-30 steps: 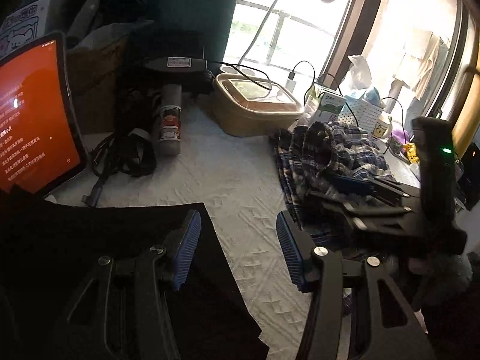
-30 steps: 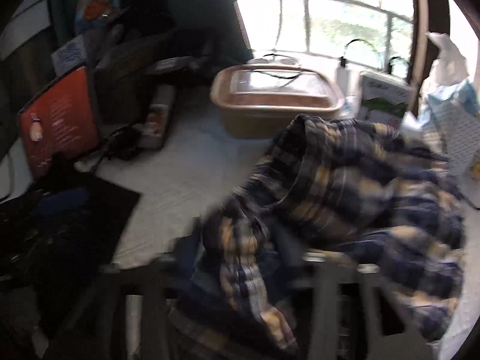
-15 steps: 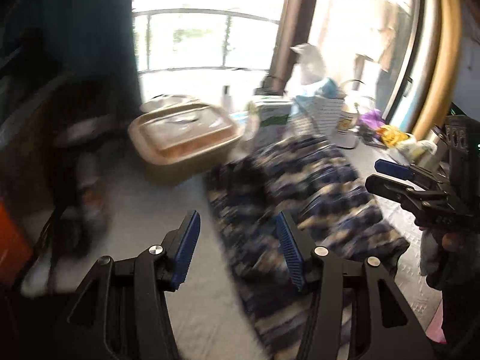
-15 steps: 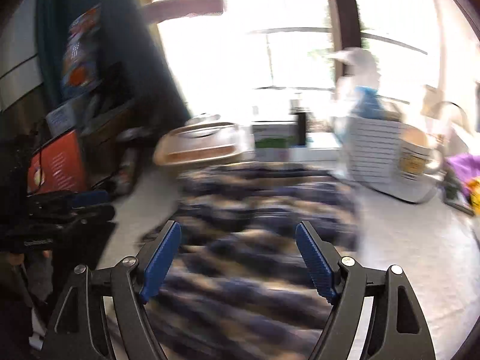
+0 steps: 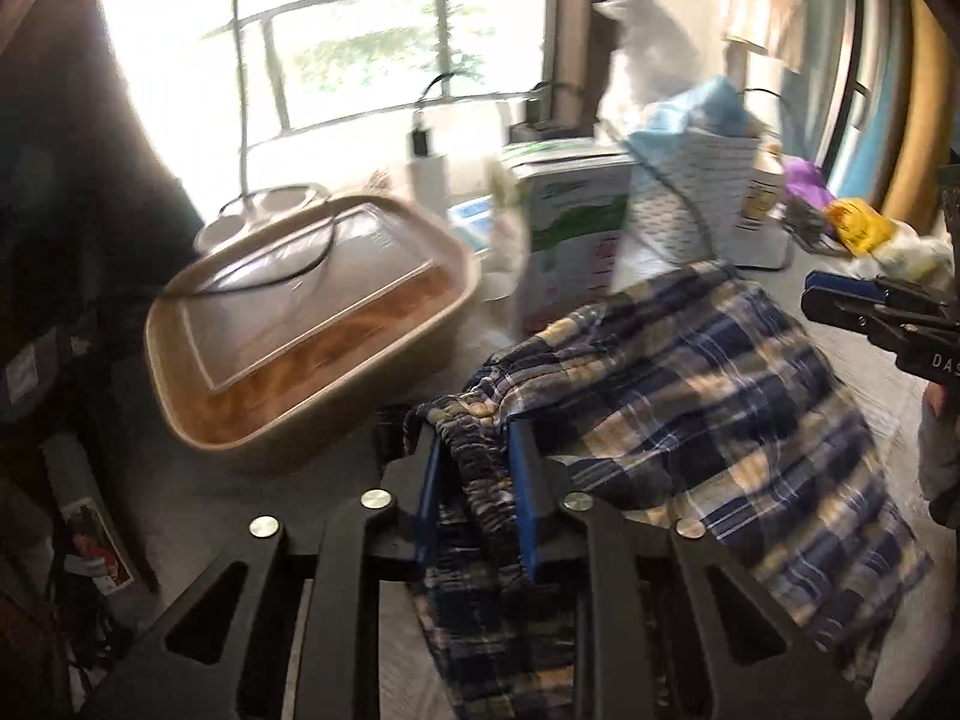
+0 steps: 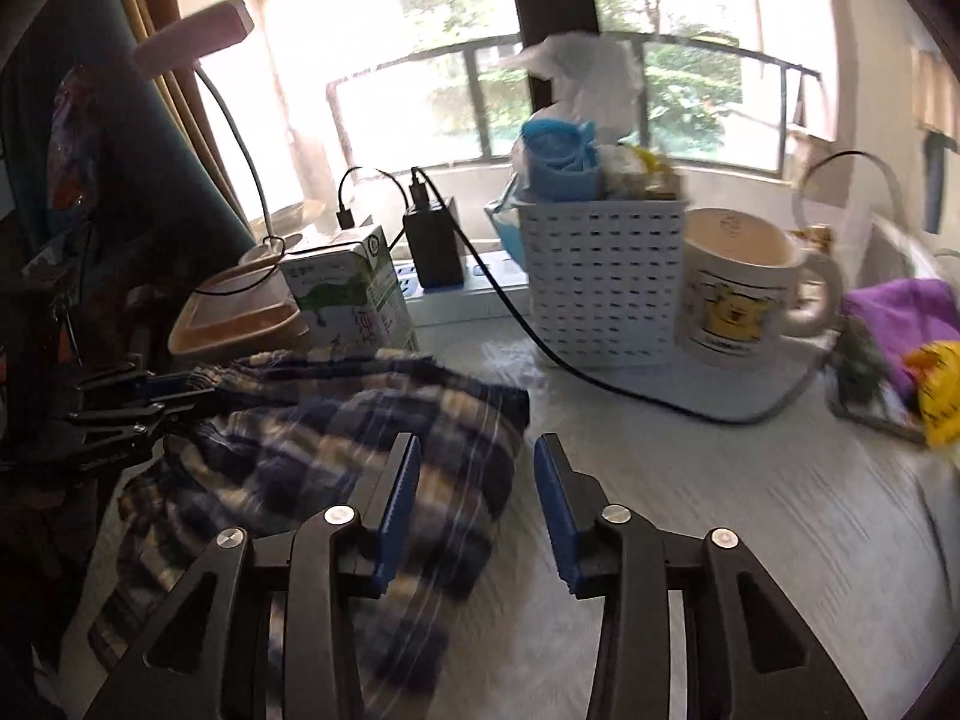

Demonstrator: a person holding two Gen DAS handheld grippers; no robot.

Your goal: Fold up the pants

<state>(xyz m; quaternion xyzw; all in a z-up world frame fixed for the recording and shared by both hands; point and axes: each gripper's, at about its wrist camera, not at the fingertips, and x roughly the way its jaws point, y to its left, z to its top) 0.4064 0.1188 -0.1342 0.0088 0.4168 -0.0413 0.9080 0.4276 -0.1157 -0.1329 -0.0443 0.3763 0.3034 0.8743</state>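
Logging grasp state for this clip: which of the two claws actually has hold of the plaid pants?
The left claw: its blue pads pinch the gathered waistband of the plaid pants. The right claw is open, holding nothing.

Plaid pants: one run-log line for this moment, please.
left gripper: shut on plaid pants waistband | right gripper: open, beside pants | pants: bunched, unfolded

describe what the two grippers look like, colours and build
Both match: the left gripper and right gripper have matte black linkage arms with triangular cut-outs, silver round pivot screws, and blue ribbed pads lining the inner finger faces. White lettering starting "DAS" marks the right gripper's side, seen from the left wrist. No cables show.
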